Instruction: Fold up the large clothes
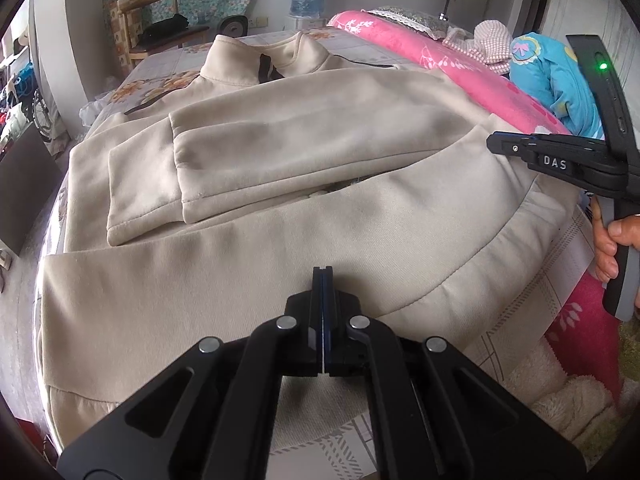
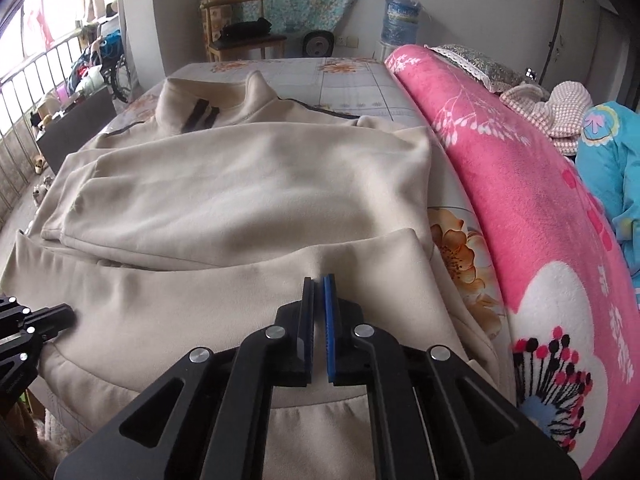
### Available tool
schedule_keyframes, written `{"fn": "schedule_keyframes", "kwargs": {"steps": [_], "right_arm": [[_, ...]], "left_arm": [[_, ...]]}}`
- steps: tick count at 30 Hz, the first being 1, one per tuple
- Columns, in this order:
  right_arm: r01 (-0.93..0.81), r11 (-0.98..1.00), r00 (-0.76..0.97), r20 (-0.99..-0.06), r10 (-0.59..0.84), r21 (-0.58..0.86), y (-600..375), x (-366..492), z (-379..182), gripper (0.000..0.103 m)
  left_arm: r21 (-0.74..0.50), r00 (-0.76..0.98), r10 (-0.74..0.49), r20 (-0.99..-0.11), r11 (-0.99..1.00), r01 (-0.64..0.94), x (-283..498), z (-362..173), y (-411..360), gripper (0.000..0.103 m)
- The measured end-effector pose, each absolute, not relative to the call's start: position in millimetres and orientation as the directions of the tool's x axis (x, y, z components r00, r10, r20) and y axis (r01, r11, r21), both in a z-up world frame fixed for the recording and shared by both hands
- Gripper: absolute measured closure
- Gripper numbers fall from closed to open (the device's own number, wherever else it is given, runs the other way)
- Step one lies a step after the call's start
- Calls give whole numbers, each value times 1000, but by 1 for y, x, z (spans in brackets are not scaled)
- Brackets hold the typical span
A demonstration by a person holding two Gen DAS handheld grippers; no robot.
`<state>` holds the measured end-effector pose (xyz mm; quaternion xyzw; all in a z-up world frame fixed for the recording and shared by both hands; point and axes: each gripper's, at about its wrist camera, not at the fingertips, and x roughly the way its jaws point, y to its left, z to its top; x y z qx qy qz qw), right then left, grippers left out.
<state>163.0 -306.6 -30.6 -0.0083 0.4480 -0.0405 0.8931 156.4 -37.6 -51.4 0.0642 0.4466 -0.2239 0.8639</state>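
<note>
A large beige jacket (image 1: 304, 140) lies flat on the bed, collar at the far end, both sleeves folded across its body. Its lower hem part is folded up over the body toward me. My left gripper (image 1: 322, 276) is shut, its tips over the folded hem, with no cloth visible between them. My right gripper (image 2: 319, 284) shows a narrow gap between its blue pads, above the same hem part of the jacket (image 2: 248, 184). It also shows in the left wrist view (image 1: 496, 144), at the jacket's right edge. The left gripper (image 2: 68, 314) shows in the right wrist view.
A pink floral blanket (image 2: 520, 184) lies rolled along the right side of the bed. A blue garment (image 1: 560, 80) and a checked cloth (image 1: 488, 40) lie beyond it. A wooden chair (image 2: 240, 36) and a water bottle (image 2: 400, 20) stand past the bed's far end.
</note>
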Motion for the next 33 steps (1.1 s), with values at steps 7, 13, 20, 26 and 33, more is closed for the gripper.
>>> {"fn": "schedule_keyframes", "kwargs": {"steps": [7,13,20,26,33], "right_arm": [[171,985,597,-796,-99,5,-337,160,-26,98],[126,973,616,-784,75,192,-360,142,-13,93],[152,983,533,-846,6,102,-367,148,-42,102],[243,969,563,-809,-170,-35,-372,141,-14,101],[85,996,607,-794,-19,41,-342,150,-2,96]], "left_arm": [[-87,502,-328,-801,892,444,156,-52,-38,103],[-79,504,-326,-800,890,449,155,-53,-39,103],[-69,514,-322,-795,890,450,153,-53,-39,103],[-72,515,-325,-793,890,450,151,-53,-39,103],[-73,515,-325,-793,891,449,151,-54,-39,103]]}}
